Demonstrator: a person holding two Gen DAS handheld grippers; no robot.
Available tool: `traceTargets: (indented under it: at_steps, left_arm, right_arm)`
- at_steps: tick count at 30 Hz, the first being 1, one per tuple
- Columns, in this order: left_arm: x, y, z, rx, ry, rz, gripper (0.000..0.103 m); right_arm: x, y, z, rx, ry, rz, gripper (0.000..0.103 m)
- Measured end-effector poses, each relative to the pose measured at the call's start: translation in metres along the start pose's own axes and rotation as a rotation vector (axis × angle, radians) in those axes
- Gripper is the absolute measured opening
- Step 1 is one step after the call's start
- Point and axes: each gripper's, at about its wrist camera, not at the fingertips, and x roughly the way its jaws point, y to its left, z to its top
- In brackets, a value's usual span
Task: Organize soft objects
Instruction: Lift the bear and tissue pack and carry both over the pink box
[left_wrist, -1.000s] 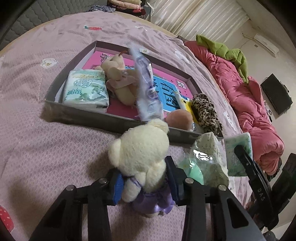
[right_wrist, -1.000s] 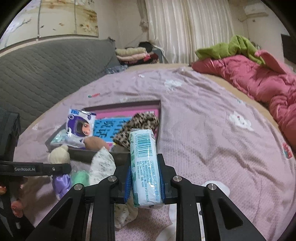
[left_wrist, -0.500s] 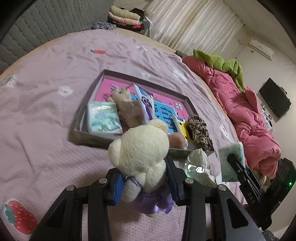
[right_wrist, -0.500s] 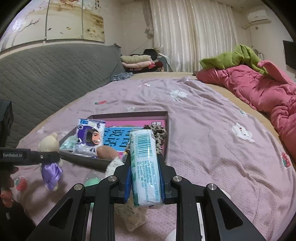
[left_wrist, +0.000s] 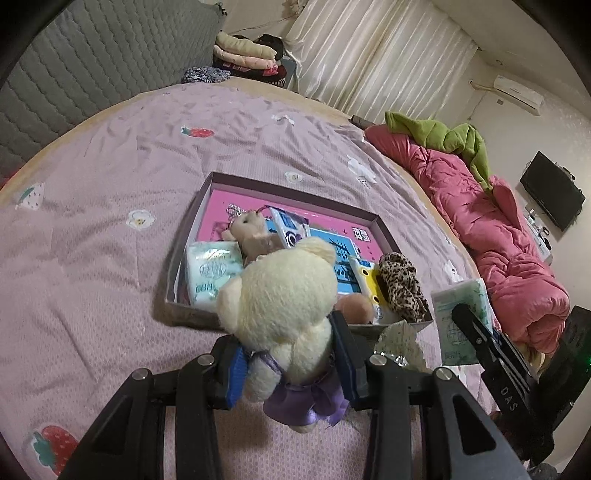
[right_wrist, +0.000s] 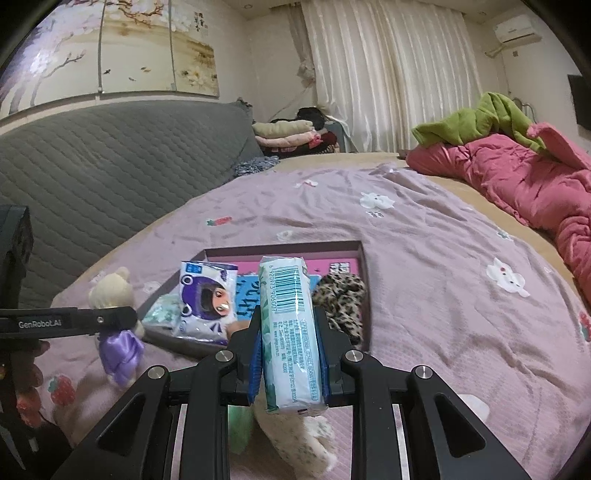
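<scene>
Nearest the left wrist camera, the left gripper is clamped on a cream teddy bear in a purple satin dress; its blue pads press the bear's body from both sides, and the bear hangs above the pink bedspread, clear of it. The right gripper has its jaws nearly closed on a tissue pack, held on edge with the barcode facing the camera. Below that gripper, a floral cloth and something green lie on the bedspread.

Just past both grippers sits a shallow tray with dark walls and a pink printed floor. Against its near left corner lies a second tissue pack. Behind that pack a small tan plush bear lies on its side, touching a purple-and-white snack packet that leans beside it. Along the near wall rests a round peach-coloured soft thing, partly hidden by the held bear, then a yellow-and-white packet, and at the right end a leopard-print fabric piece.

Farther off, a rumpled red quilt runs along the bed's right side with a green garment on top. A grey quilted headboard backs the bed, with folded clothes stacked beside white curtains.
</scene>
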Motion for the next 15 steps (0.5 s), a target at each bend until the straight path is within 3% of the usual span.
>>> traceTargets:
  at_steps: [15]
  left_arm:
    - [0.007, 0.015, 0.021, -0.016, -0.043, 0.032, 0.041]
  right_arm:
    - [0.017, -0.001, 0.011, 0.011, -0.023, 0.012, 0.024]
